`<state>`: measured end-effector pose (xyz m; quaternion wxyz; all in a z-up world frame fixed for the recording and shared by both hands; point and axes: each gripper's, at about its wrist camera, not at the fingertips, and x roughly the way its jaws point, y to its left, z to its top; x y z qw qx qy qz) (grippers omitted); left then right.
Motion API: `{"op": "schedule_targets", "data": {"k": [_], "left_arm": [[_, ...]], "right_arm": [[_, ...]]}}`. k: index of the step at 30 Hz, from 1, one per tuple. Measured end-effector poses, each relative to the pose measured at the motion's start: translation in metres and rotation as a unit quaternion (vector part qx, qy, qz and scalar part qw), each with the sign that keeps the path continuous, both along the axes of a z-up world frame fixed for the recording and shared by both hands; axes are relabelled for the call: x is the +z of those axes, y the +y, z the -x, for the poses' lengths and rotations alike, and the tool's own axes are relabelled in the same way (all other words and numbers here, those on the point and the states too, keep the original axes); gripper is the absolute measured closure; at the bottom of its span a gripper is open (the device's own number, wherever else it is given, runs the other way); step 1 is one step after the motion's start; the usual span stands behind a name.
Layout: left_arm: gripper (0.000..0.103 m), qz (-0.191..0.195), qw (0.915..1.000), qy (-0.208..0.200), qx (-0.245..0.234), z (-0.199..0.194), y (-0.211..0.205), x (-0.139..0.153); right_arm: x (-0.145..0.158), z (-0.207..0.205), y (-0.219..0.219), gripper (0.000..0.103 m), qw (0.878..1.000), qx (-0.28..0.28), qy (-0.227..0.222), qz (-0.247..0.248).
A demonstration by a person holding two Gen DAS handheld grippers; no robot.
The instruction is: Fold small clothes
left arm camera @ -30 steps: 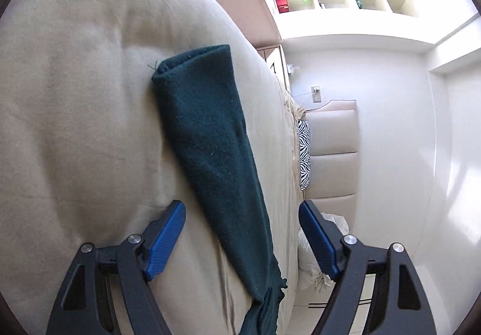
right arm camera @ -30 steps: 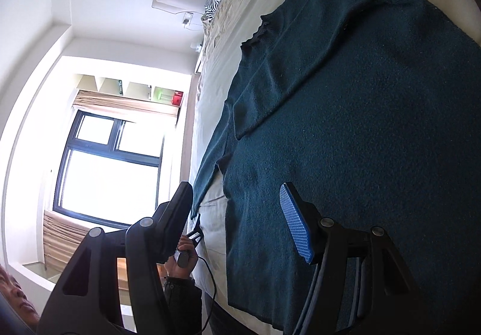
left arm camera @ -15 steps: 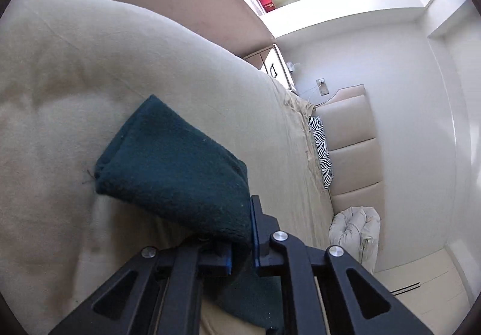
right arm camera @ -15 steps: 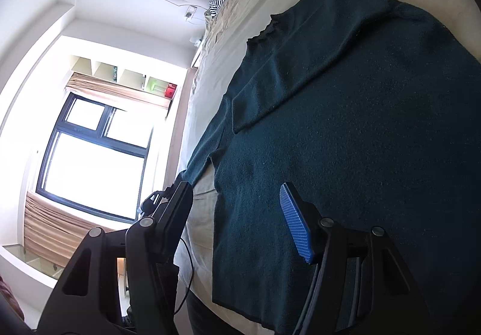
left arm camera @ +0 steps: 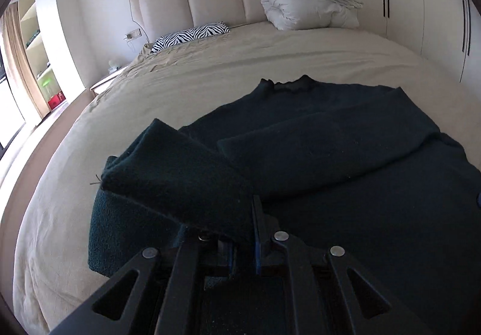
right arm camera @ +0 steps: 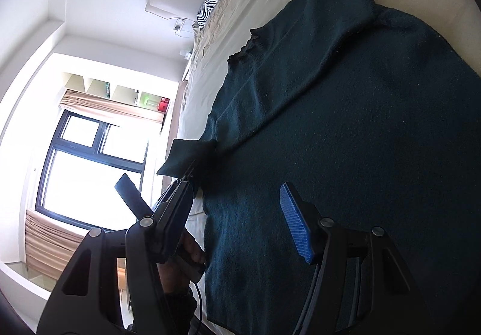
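A dark green sweater (left arm camera: pixel 345 160) lies flat on the beige bed (left arm camera: pixel 210 76), collar toward the headboard, one sleeve folded across its chest. My left gripper (left arm camera: pixel 240 223) is shut on the other sleeve (left arm camera: pixel 180 172) near its cuff and holds it lifted over the sweater's left side. In the right wrist view the sweater (right arm camera: pixel 360 124) fills the frame. My right gripper (right arm camera: pixel 237 214) is open and empty above the sweater's lower body. The left gripper with the sleeve (right arm camera: pixel 189 157) shows there at the sweater's edge.
A zebra-striped pillow (left arm camera: pixel 192 34) and a rolled white duvet (left arm camera: pixel 306 1) lie at the padded headboard (left arm camera: pixel 216 1). A window (right arm camera: pixel 90 166) and shelves (right arm camera: pixel 120 91) stand beyond the bed's left side. White wardrobe doors (left arm camera: pixel 421 4) stand on the right.
My left gripper shut on the sleeve, lifted it and swung it in over the sweater's body. My right gripper stayed open and moved little.
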<state>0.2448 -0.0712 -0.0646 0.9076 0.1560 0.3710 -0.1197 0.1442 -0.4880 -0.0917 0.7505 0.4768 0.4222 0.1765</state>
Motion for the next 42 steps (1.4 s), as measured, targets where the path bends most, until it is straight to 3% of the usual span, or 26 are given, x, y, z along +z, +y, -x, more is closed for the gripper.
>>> {"op": "schedule_targets", "data": {"k": [4,7,9,10,14,17,20,25,29,37,39,42], "left_arm": [[0.092,-0.112,0.9929,-0.028,-0.029,0.023,-0.011,-0.030],[0.092,-0.224,0.9690,-0.074,-0.073,0.048,-0.032,-0.043],[0.092,-0.275,0.9515,-0.098,-0.096,0.053,-0.040,-0.051],[0.091,-0.288,0.9466,-0.104,-0.101,0.052,-0.041,-0.053],[0.088,-0.269,0.9554,-0.095,-0.077,0.038,-0.032,-0.043],[0.088,-0.307,0.9398,-0.112,-0.102,0.043,-0.042,-0.052],[0.088,-0.300,0.9422,-0.112,-0.097,0.043,-0.041,-0.050],[0.088,-0.241,0.9636,-0.086,-0.077,0.034,-0.031,-0.043],[0.086,-0.188,0.9773,-0.074,-0.062,0.037,-0.020,-0.035],[0.086,-0.131,0.9876,-0.072,-0.050,0.039,-0.005,-0.026],[0.086,-0.124,0.9886,-0.070,-0.047,0.038,-0.004,-0.026],[0.082,-0.106,0.9916,-0.063,-0.039,0.035,0.000,-0.024]], "right_arm": [[-0.014,-0.020,-0.001,0.043,1.000,0.002,0.016,-0.003],[-0.027,-0.037,0.006,0.043,1.000,0.004,0.030,-0.007],[-0.033,-0.044,0.010,0.043,0.999,0.005,0.036,-0.009],[-0.034,-0.046,0.012,0.043,0.999,0.005,0.038,-0.009],[-0.032,-0.049,0.009,0.043,0.999,-0.002,0.034,-0.005],[-0.035,-0.044,-0.004,0.043,0.999,-0.016,0.038,-0.013],[-0.039,-0.041,-0.013,0.043,0.998,-0.019,0.043,-0.032],[-0.044,-0.066,0.018,0.043,0.997,0.036,0.054,-0.052],[-0.061,-0.097,0.049,0.043,0.992,0.057,0.095,-0.062],[-0.078,-0.146,0.096,0.047,0.985,0.079,0.127,-0.088],[-0.079,-0.154,0.103,0.071,0.984,0.084,0.129,-0.084],[-0.072,-0.158,0.115,0.092,0.986,0.108,0.117,-0.050]]}}
